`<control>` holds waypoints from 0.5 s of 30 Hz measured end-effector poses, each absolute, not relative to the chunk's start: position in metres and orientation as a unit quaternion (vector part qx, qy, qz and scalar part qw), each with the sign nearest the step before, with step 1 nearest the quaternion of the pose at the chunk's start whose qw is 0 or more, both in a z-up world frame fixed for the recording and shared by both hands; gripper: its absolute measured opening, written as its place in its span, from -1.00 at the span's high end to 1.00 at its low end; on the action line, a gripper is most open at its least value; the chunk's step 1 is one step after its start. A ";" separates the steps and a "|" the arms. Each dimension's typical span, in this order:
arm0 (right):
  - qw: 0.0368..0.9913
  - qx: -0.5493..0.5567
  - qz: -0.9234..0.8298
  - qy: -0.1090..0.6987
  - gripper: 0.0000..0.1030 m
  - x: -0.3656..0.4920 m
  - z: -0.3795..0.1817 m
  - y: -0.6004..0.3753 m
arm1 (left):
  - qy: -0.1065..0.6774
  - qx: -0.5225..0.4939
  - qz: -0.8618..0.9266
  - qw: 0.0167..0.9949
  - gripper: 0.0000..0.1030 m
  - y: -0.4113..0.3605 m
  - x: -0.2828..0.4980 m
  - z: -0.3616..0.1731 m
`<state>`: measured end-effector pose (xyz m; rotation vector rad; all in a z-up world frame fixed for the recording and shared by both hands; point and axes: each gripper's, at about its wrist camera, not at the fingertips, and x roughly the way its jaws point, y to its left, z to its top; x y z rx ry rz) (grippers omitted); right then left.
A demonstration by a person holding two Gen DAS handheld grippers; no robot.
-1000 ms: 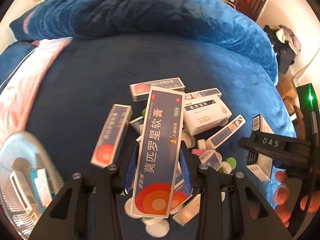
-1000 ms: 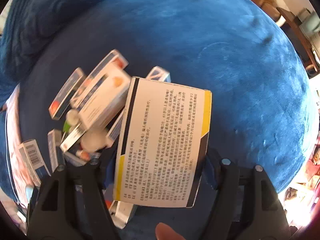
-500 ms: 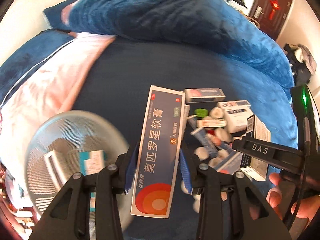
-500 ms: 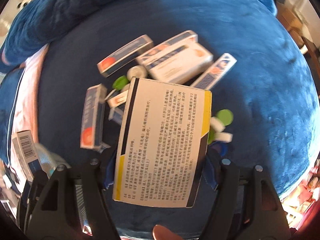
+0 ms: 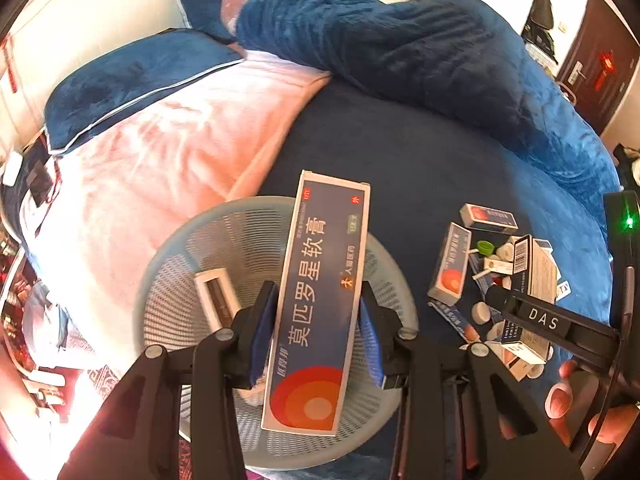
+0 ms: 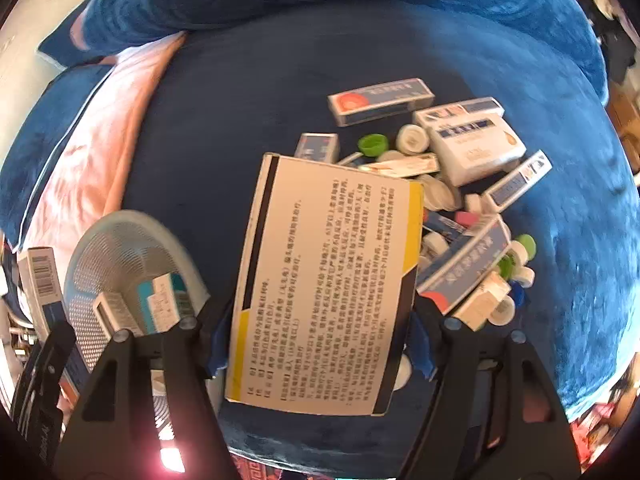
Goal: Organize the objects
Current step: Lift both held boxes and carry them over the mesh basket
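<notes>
While the left wrist view looks down, the left gripper [image 5: 316,332] is clamped on a long blue box [image 5: 318,300] whose long axis runs forward along the fingers, directly over the basket [image 5: 160,272], so this hand looks nearer to a drop.

In the right wrist view, the right gripper [image 6: 320,344] grips a wide white box [image 6: 324,288] across its width above the blue bedspread [image 6: 540,80]; the basket [image 6: 132,228] lies off to its left, the pile of boxes and caps [image 6: 460,184] to its right.
</notes>
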<state>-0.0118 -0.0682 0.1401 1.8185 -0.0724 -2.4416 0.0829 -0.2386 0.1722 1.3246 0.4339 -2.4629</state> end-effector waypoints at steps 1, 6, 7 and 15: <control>0.054 0.596 -0.801 -0.021 -0.37 -0.011 0.140 -0.073 | 0.153 0.462 -0.859 0.158 0.22 -0.241 0.085 0.173; 0.089 0.590 -0.803 -0.009 -0.38 -0.004 0.146 -0.099 | 0.166 0.457 -0.856 0.176 0.22 -0.259 0.096 0.175; 0.105 0.586 -0.804 -0.005 -0.37 0.000 0.148 -0.109 | 0.170 0.457 -0.855 0.179 0.22 -0.262 0.098 0.175; 0.206 0.564 -0.799 0.032 -0.37 0.025 0.150 -0.157 | 0.206 0.463 -0.838 0.202 0.22 -0.291 0.120 0.162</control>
